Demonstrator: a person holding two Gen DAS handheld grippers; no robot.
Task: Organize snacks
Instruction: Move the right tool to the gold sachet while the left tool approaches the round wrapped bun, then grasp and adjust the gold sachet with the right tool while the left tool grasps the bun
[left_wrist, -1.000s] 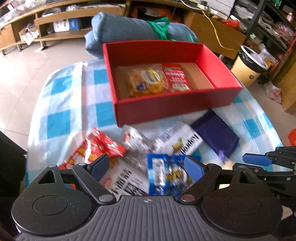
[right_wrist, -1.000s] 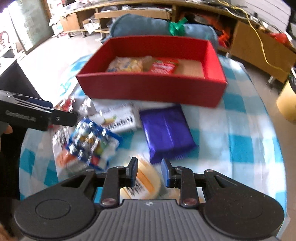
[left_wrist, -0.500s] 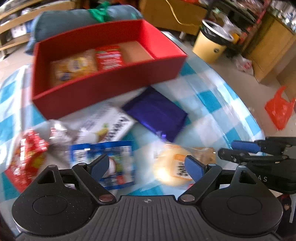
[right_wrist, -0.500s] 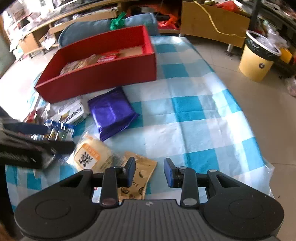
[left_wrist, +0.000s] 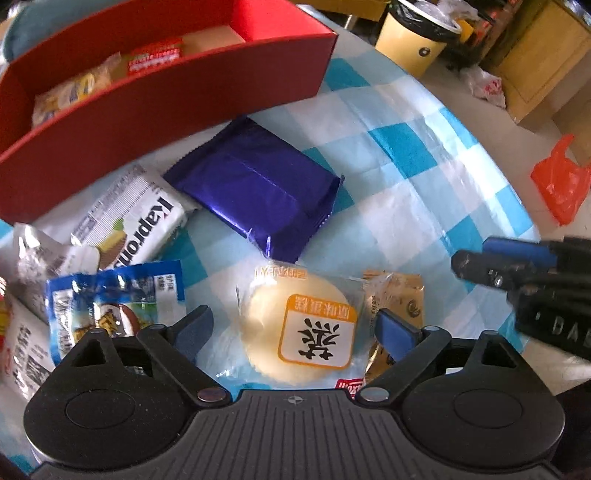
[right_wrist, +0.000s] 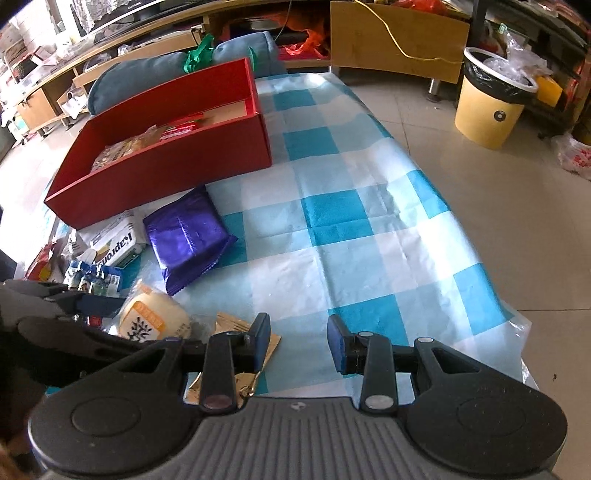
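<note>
A red box (left_wrist: 155, 96) (right_wrist: 162, 170) holds a yellow packet (left_wrist: 66, 92) and a red packet (left_wrist: 155, 59). Loose snacks lie in front of it on the checked cloth: a purple packet (left_wrist: 258, 184) (right_wrist: 184, 236), a white Kaprons packet (left_wrist: 129, 221), a blue packet (left_wrist: 110, 299), a brown packet (left_wrist: 399, 302) (right_wrist: 229, 328). My left gripper (left_wrist: 295, 332) is open, its fingers either side of a round pale cake in a clear wrapper (left_wrist: 299, 328) (right_wrist: 151, 317). My right gripper (right_wrist: 299, 343) is open and empty over bare cloth, right of the brown packet.
A red and white packet (left_wrist: 14, 343) lies at the far left. A yellow bin (right_wrist: 491, 107) and an orange bag (left_wrist: 561, 181) are on the floor to the right. A blue rolled cushion (right_wrist: 166, 70) lies behind the box. The cloth's edge (right_wrist: 509, 306) is near my right gripper.
My left gripper has swung right from the blue packet and come down around the round cake. My right gripper has moved right, off the cake and onto bare cloth, and opened wider.
</note>
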